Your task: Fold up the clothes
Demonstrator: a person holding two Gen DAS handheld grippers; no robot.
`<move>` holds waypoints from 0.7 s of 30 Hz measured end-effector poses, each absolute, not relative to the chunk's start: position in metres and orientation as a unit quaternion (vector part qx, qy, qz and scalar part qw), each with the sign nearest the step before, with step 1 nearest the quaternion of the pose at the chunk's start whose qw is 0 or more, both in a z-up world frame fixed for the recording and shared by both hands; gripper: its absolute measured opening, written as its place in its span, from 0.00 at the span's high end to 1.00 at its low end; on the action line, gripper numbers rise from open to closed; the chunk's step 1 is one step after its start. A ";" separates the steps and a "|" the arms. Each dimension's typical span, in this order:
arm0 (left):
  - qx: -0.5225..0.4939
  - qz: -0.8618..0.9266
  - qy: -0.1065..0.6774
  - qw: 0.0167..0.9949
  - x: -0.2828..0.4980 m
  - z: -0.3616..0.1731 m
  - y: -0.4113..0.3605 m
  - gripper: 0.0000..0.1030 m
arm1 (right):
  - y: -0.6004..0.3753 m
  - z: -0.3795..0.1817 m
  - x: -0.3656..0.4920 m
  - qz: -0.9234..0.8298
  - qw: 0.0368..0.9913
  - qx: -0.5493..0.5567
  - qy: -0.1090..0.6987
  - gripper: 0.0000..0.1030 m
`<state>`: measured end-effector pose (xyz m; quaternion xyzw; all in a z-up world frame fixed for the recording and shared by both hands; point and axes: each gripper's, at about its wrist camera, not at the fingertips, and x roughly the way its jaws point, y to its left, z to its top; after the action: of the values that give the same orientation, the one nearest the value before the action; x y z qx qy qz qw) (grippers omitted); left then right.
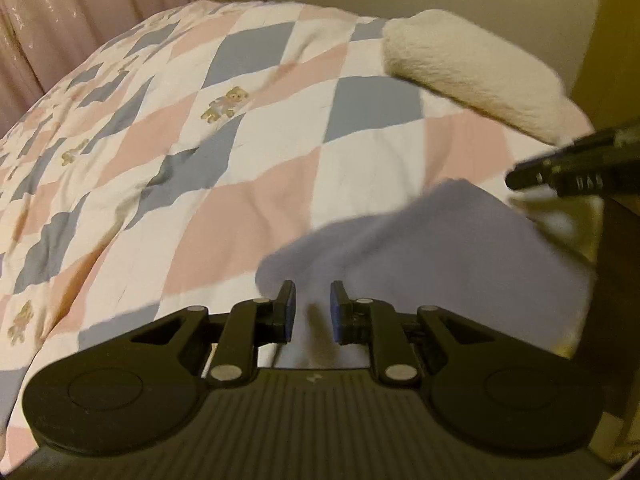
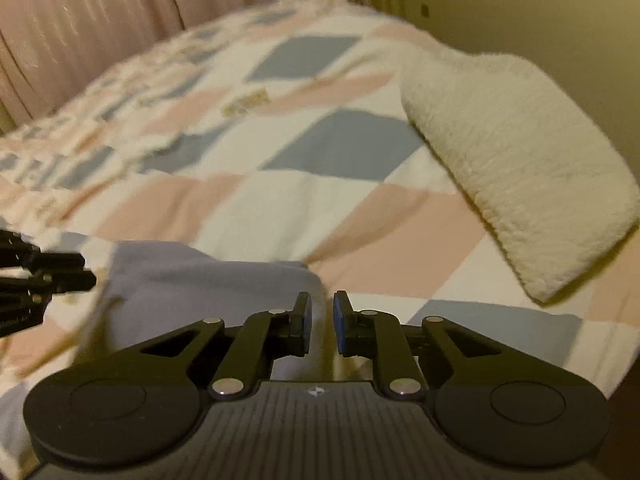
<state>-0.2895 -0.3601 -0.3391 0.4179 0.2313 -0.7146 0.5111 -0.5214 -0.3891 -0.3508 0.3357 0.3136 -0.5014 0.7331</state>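
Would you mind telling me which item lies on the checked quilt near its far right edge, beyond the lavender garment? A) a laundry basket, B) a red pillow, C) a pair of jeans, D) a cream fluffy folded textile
D: the cream fluffy folded textile rests on the checked quilt at the far right, past the lavender garment that lies in front of both grippers.

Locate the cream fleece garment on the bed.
The folded cream fleece garment lies at the right on the checked pink, blue and white quilt, beyond the lavender cloth.
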 end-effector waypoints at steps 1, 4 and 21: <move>0.418 -0.721 0.233 0.501 -0.290 -0.336 -0.349 0.86 | -0.379 -0.344 -0.522 -0.495 0.740 0.331 0.312 0.83; 0.426 -0.738 0.232 0.468 -0.295 -0.336 -0.315 0.86 | -0.347 -0.345 -0.515 -0.467 0.754 0.317 0.337 0.83; 0.441 -0.728 0.249 0.462 -0.305 -0.354 -0.287 0.86 | -0.325 -0.365 -0.501 -0.465 0.739 0.304 0.381 0.86</move>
<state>-0.3052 -0.2873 -0.3537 0.4411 0.2485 -0.7283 0.4618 -0.5015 -0.3250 -0.3653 0.3042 0.3807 -0.4650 0.7392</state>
